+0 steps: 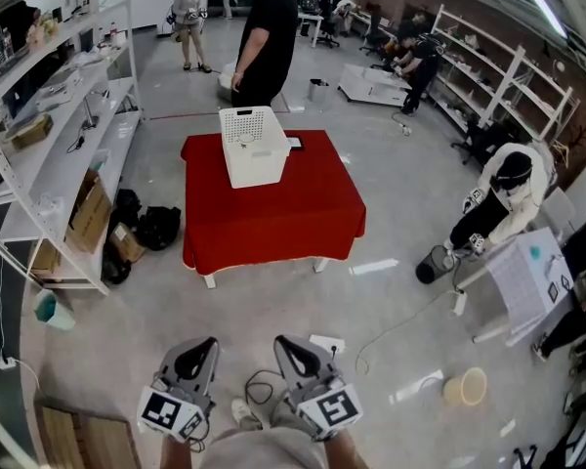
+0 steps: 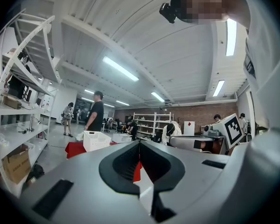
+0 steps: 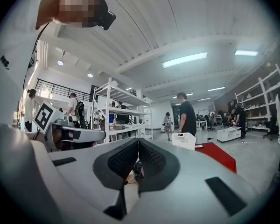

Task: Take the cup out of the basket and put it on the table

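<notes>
A white slotted basket point(image 1: 254, 145) stands at the far side of a low table with a red cloth point(image 1: 273, 213), a few steps ahead of me. The cup does not show; the basket's inside is hidden from here. My left gripper point(image 1: 197, 352) and right gripper point(image 1: 292, 350) hang low near my body, far from the table, both shut and empty. In the left gripper view the jaws meet in a line, with the basket point(image 2: 97, 140) small beyond them. The right gripper view shows the basket point(image 3: 184, 139) on the red table point(image 3: 218, 156) to the right of its shut jaws.
A person in black point(image 1: 266, 37) stands just behind the table. White shelving point(image 1: 63, 154) with cardboard boxes point(image 1: 90, 213) lines the left side. A crouching person point(image 1: 503, 198) and a small table are at the right. A cable point(image 1: 391, 325) and a pale bucket point(image 1: 466, 386) lie on the floor.
</notes>
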A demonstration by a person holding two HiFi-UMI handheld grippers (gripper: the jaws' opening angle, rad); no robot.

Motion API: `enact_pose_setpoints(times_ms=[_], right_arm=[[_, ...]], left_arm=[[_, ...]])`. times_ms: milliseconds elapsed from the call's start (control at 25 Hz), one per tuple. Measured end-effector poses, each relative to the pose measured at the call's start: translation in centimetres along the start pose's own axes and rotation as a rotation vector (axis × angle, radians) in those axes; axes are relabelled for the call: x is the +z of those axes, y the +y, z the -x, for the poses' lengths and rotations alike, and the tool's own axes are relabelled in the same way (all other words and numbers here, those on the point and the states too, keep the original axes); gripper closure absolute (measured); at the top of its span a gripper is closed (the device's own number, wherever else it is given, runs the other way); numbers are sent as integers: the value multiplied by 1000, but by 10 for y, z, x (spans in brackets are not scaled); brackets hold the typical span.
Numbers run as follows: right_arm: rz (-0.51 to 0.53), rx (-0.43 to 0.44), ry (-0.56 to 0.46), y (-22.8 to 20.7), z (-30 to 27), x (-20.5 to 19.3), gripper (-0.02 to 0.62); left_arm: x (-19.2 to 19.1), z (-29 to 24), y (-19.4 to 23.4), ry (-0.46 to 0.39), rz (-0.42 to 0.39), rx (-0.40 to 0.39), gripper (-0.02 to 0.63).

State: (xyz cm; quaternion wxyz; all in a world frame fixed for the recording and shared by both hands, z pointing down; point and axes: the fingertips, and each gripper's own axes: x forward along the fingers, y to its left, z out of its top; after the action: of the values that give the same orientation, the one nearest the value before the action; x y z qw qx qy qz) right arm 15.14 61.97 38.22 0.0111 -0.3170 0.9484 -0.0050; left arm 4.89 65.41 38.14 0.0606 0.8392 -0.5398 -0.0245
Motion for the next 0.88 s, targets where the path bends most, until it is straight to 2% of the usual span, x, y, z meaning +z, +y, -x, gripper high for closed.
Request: enact_pose_setpoints(times_ms=[400,880], right_arm=[[22,31,-4,-22,-20,7,586],[18,131,-25,-106,-72,8,586]], left_arm=[[0,-31,11,1,29,0,595],[4,-119,34,22,28,60,595]])
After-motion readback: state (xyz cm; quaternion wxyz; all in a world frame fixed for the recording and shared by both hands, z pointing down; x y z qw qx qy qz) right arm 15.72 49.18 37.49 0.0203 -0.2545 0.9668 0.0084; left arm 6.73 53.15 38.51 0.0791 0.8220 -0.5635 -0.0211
